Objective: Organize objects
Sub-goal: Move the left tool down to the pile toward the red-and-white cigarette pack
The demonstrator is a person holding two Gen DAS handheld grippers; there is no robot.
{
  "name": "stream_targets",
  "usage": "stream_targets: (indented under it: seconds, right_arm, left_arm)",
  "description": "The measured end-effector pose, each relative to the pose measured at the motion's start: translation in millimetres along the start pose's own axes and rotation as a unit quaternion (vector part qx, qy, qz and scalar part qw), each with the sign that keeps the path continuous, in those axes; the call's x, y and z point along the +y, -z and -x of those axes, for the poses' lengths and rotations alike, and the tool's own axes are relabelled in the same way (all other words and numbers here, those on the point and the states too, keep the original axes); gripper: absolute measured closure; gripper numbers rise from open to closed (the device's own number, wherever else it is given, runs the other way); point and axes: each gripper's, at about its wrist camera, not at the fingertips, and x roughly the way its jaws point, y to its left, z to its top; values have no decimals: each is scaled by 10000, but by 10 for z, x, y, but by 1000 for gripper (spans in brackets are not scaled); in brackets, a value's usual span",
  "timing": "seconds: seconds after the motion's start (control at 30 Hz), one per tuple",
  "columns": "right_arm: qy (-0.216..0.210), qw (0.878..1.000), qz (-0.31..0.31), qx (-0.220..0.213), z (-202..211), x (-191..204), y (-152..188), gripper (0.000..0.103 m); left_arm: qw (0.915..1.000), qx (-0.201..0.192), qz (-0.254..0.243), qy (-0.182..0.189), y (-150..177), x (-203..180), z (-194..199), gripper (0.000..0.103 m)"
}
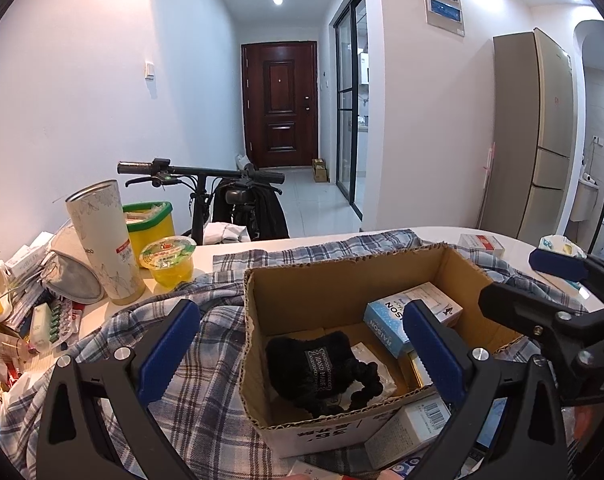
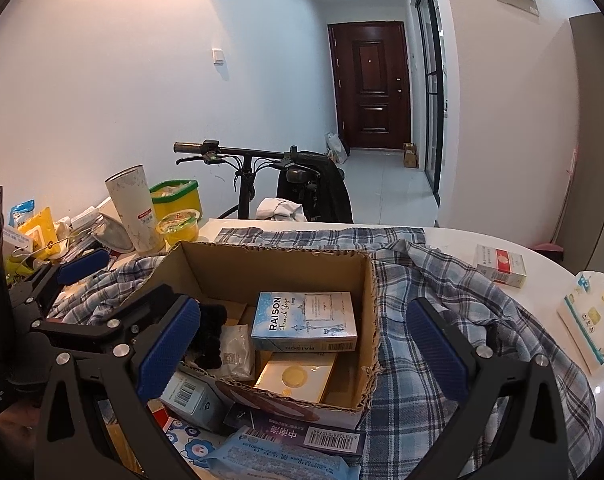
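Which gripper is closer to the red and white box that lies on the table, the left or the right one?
Right. The right gripper hangs open over the cardboard box's right side, and the red and white box lies just beyond. The left gripper, also open, is on the far side from it.

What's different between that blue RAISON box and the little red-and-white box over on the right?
The RAISON box is pale blue and sits inside the cardboard box, propped on other packs. The red-and-white box is white with a red panel and lies outside, on the bare white table beyond the plaid cloth. The RAISON box looks larger, though it is nearer the camera. Both are small rectangular cartons lying flat.
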Motion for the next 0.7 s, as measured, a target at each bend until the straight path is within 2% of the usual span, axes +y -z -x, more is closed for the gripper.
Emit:
stream_targets:
  seconds: [0.13,0.27,0.43,0.57,0.7]
  right_arm:
    - [14,10000,-8,-44,21,-9,-9,0]
    - [41,10000,32,-71,35,11,-16,0]
    - [25,9999,66,-140,65,29,-34,0]
    - [55,9994,160,-312,130,98,-40,0]
    - [116,9988,215,-435,164,140,-40,0]
  left_arm:
    - [9999,-16,72,74,-26,35,56,0]
    - [10000,-11,47,-73,-54,64,165,0]
    - [9998,124,128,58,-96,181,397,0]
    - [9997,224,-84,64,12,214,559,0]
    - [9990,177,-248,325,194,281,650,0]
